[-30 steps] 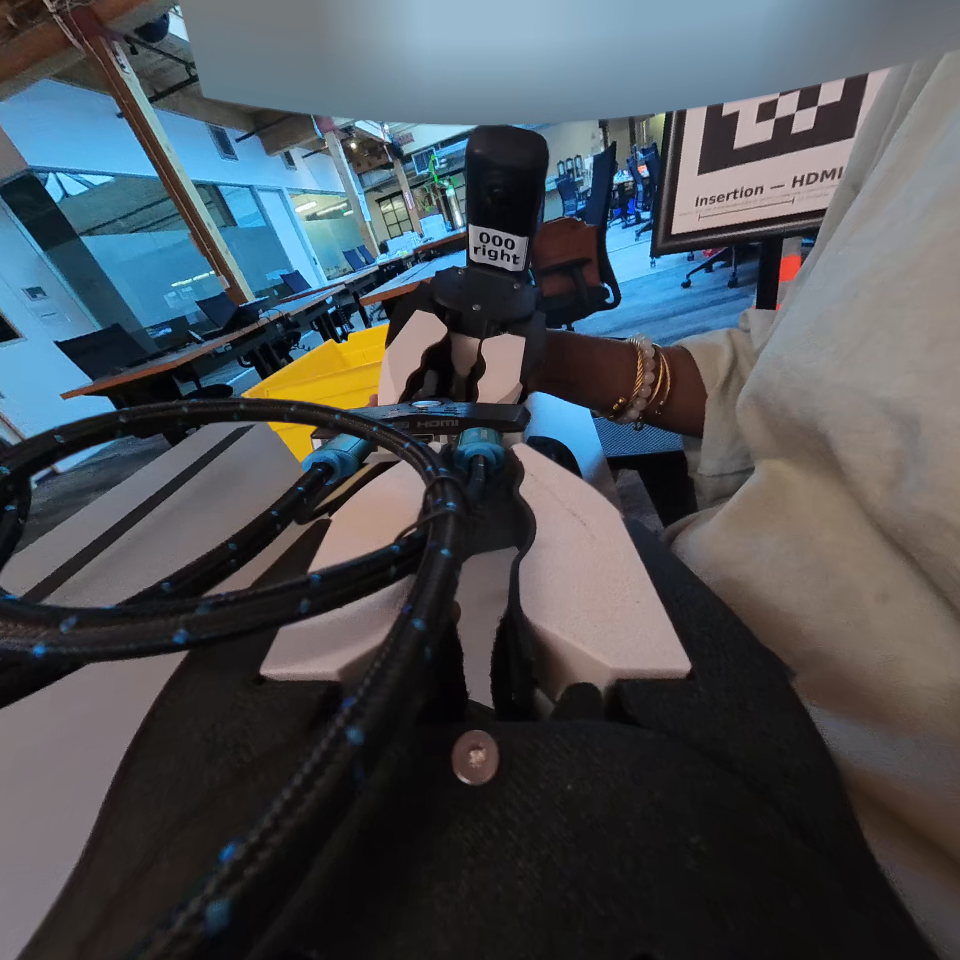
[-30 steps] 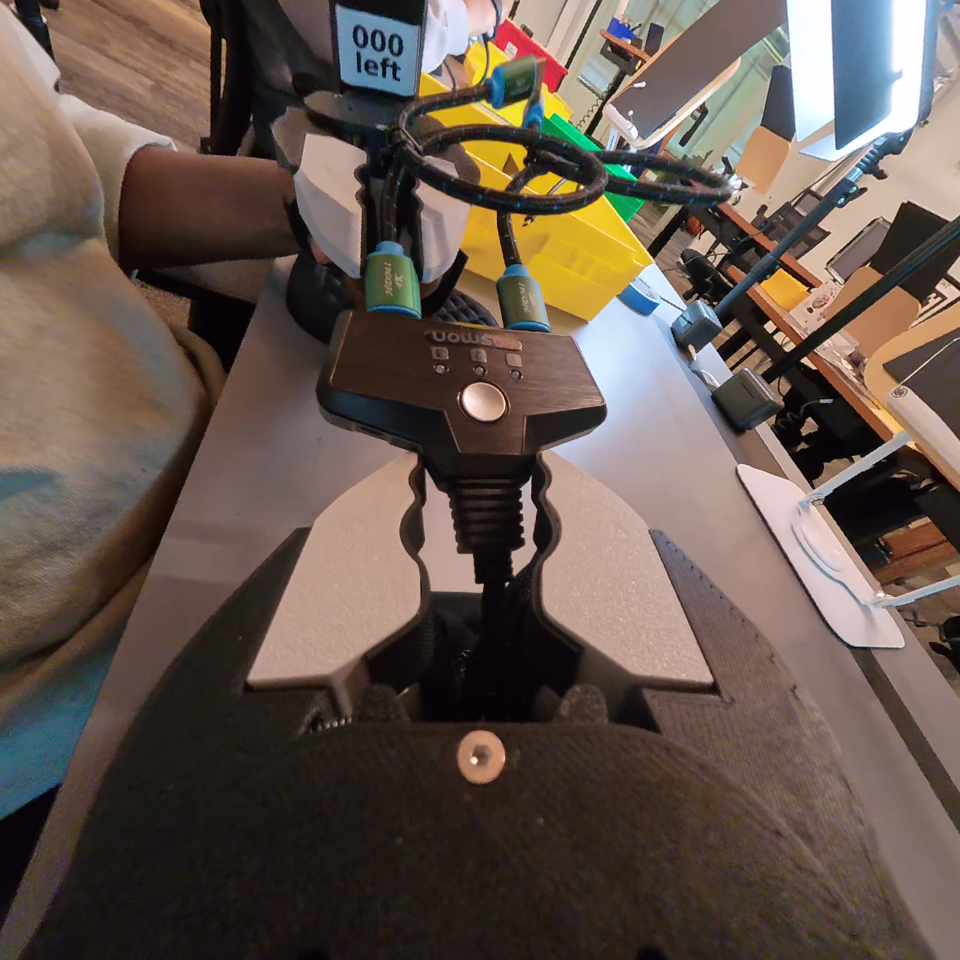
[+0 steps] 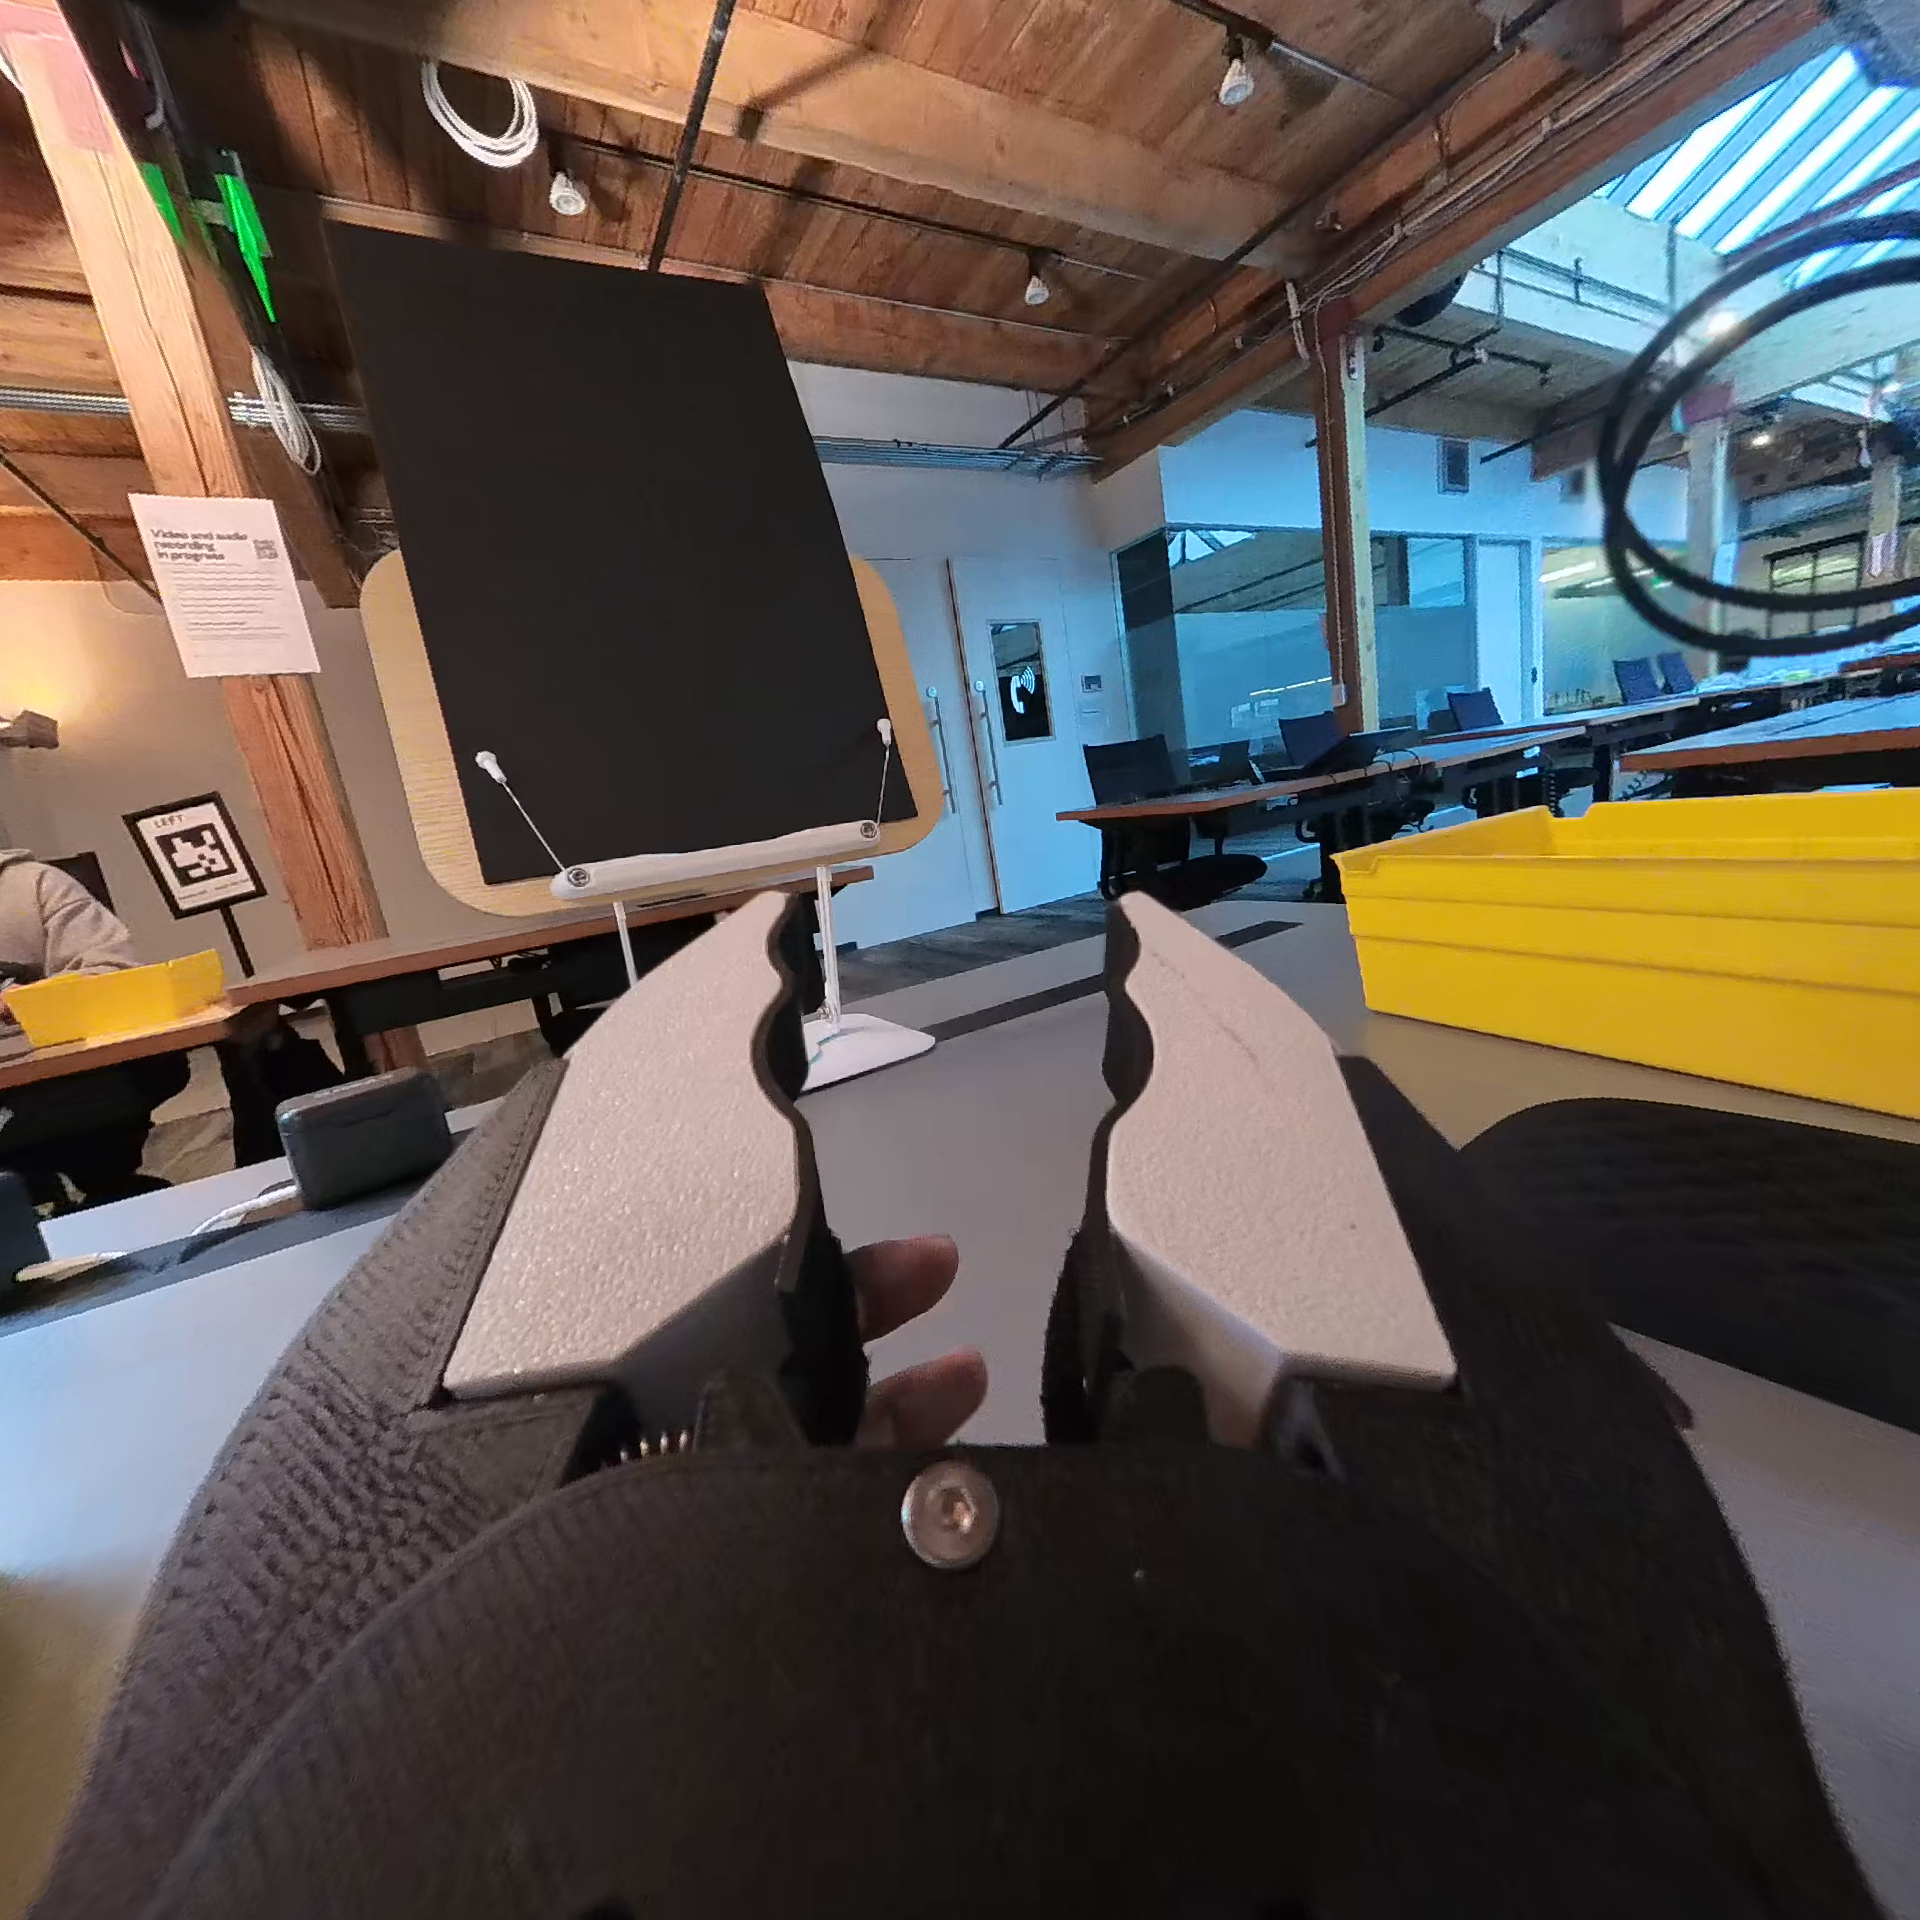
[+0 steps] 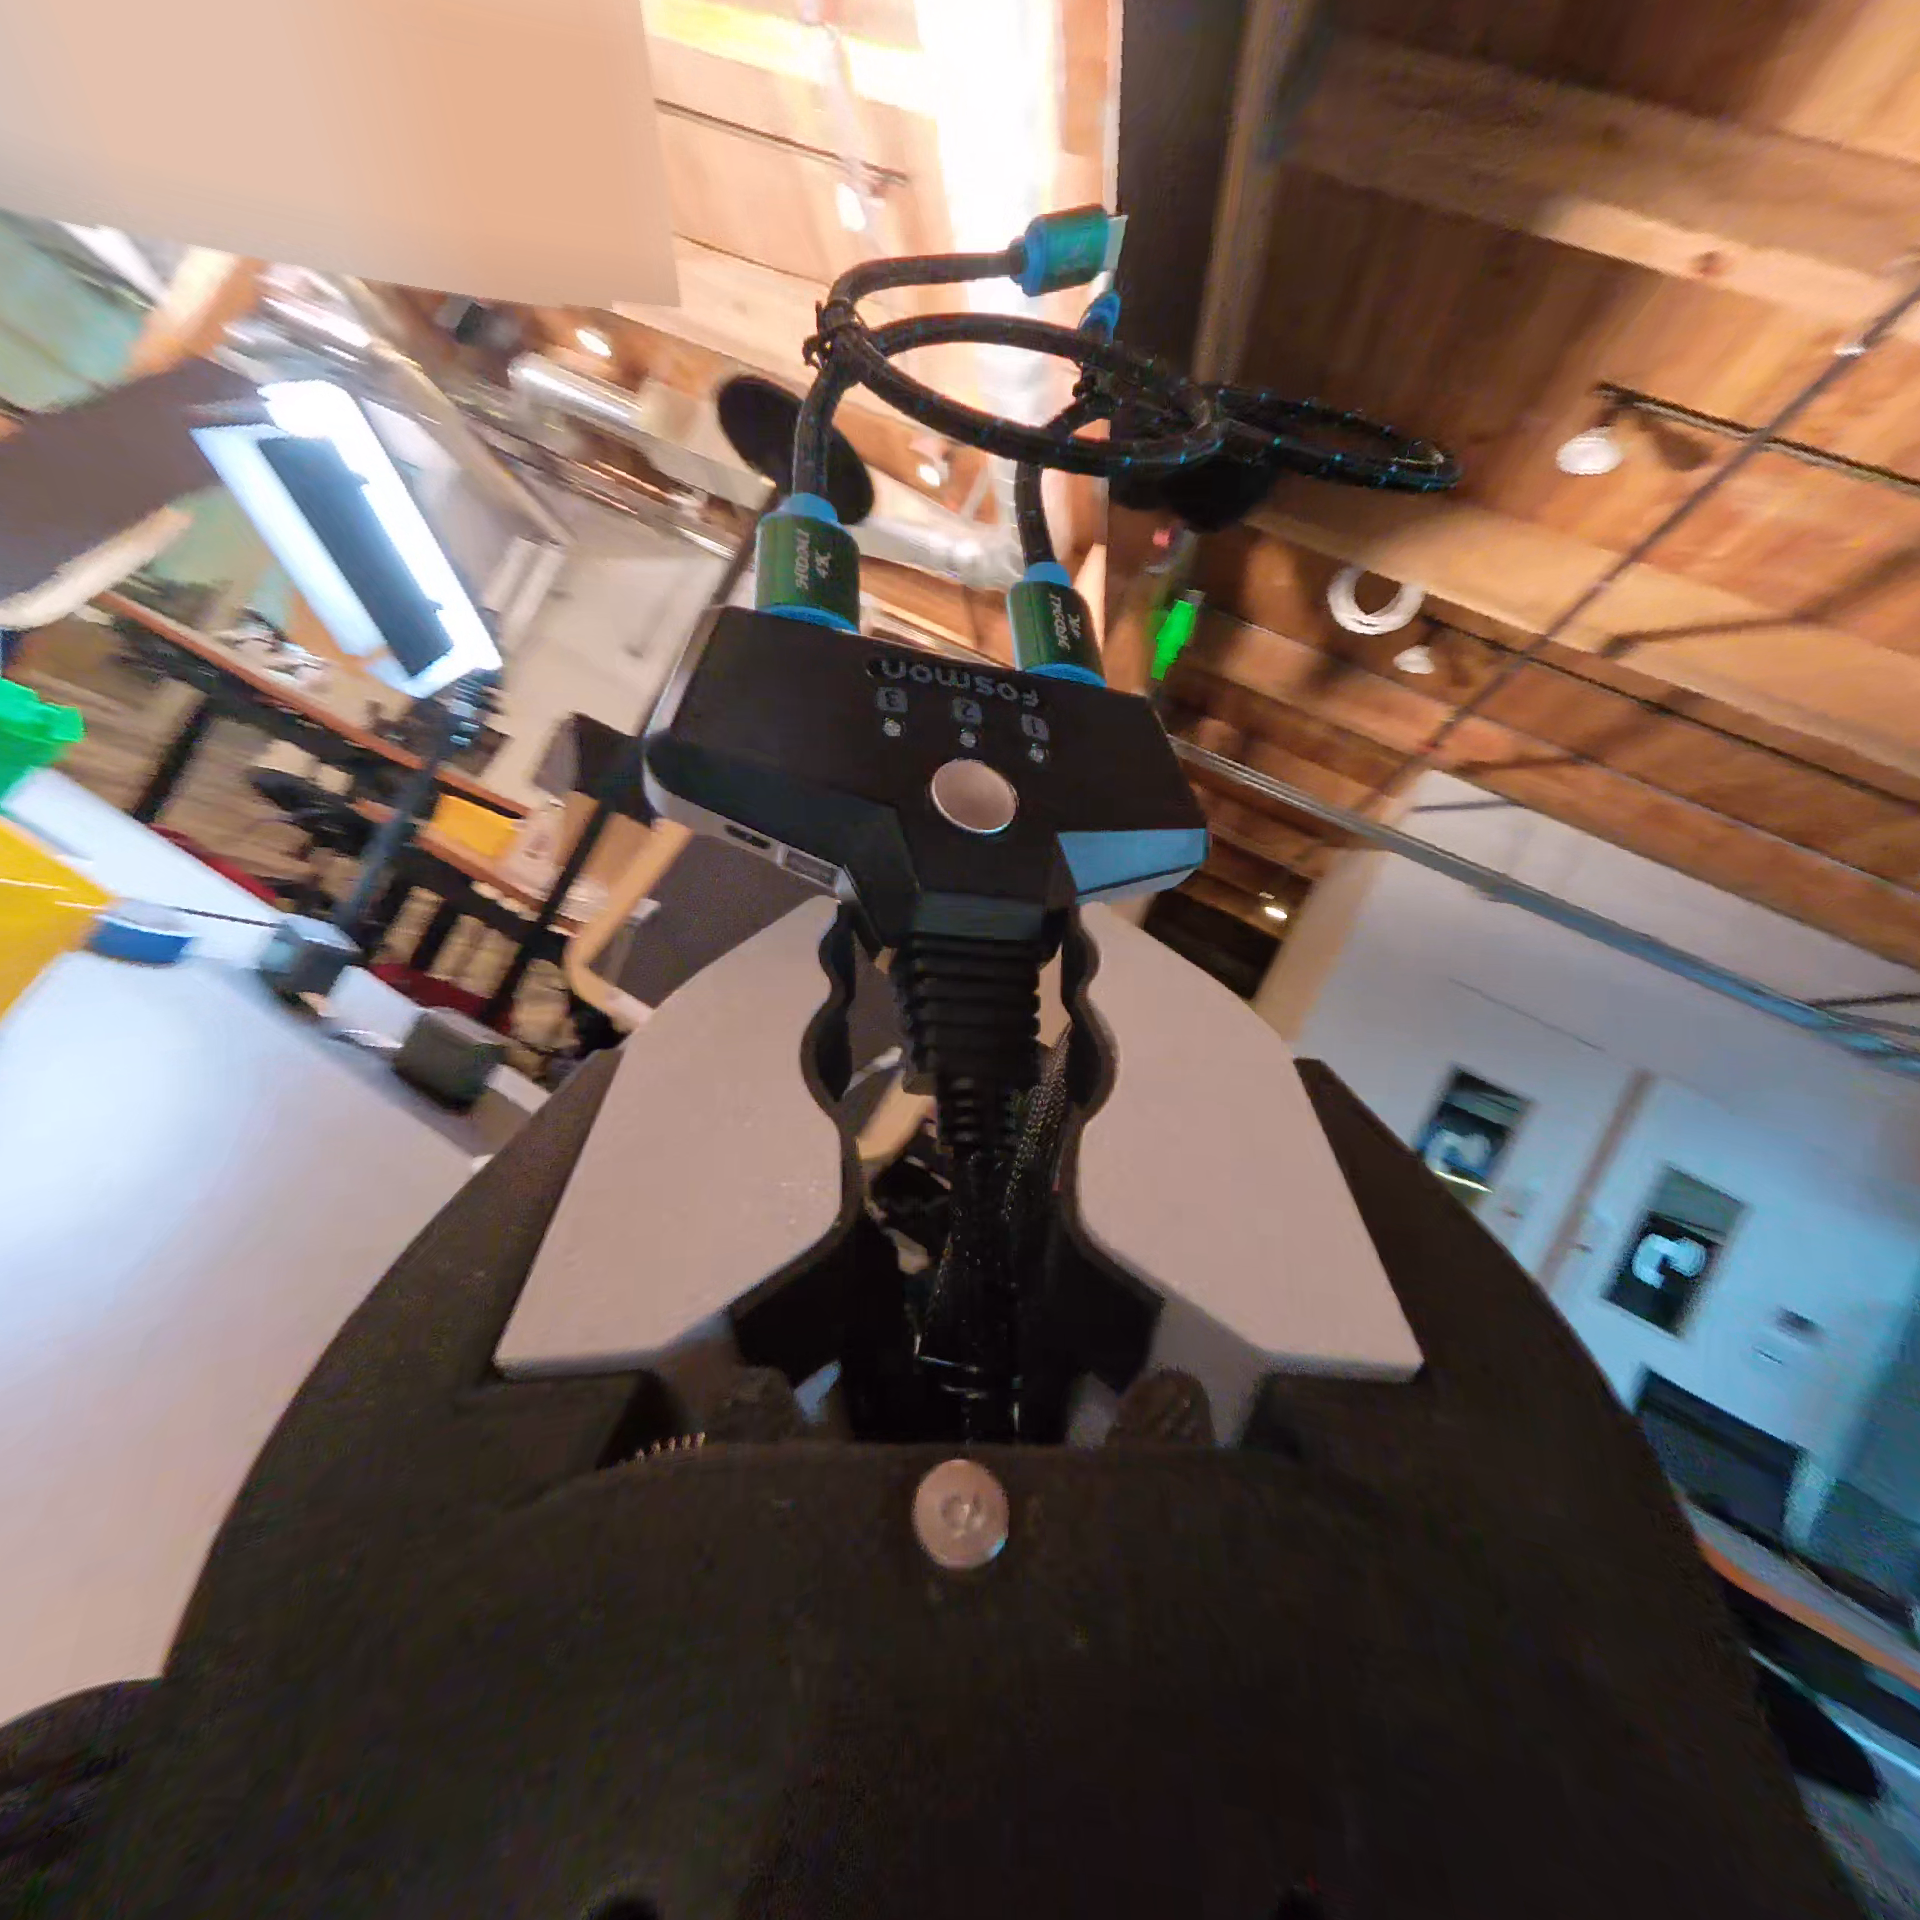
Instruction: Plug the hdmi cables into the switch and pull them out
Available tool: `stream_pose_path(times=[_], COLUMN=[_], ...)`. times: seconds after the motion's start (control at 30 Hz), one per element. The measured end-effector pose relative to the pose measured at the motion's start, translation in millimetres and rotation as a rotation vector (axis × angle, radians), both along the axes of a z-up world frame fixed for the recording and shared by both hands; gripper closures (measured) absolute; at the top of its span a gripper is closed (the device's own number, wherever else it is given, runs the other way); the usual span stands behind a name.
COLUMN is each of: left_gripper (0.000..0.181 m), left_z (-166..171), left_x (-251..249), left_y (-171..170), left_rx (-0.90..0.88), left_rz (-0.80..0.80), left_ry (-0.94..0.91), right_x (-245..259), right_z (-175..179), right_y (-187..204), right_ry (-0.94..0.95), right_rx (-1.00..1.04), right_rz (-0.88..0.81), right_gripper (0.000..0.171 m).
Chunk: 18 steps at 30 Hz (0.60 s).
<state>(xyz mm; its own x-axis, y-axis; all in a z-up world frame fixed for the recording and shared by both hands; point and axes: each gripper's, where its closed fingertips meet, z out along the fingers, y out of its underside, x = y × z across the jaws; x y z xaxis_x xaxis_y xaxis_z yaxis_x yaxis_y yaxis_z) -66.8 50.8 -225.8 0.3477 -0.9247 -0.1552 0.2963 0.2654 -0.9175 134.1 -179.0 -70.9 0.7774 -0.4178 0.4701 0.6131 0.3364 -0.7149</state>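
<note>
Left gripper (image 3: pixel 951 935): fingers spread, nothing between. Right gripper (image 4: pixel 956 940): clamped on ribbed neck of black HDMI switch box (image 4: pixel 925 769), raised; two braided green-plugged cables (image 4: pixel 805 566) seated in switch.

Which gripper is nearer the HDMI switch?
Right. The right gripper clamps the HDMI switch by its ribbed neck; the left gripper is open, empty, pointing elsewhere.

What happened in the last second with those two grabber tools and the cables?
The left gripper let go of the cable it was clamping, turned away, and now stands open and empty. The right gripper tilted the switch upward, off the table towards the ceiling. Unchanged: it stays clamped on the switch's ribbed neck, and both green plugs remain seated in the switch, with the cable loops trailing.
</note>
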Motion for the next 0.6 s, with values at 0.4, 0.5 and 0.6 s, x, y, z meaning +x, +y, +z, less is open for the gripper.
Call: stream_pose_path(times=[0.4, 0.5, 0.6], left_gripper=[0.127, 0.127, 0.127], left_z=[-5, -6, -5], left_x=[6, 7, 7], left_y=[-5, -6, -6], left_rx=[0.047, 0.055, 0.056], left_rz=[0.003, 0.001, 0.001], left_ry=[0.050, 0.058, 0.056], right_x=[117, 125, 133], right_z=[-66, -80, -94], right_y=[-58, -63, -70], right_ry=[0.059, 0.050, 0.050], right_rx=[0.054, 0.039, 0.010], right_rz=[-0.474, -0.510, -0.571], right_gripper=[0.133, 0.133, 0.133])
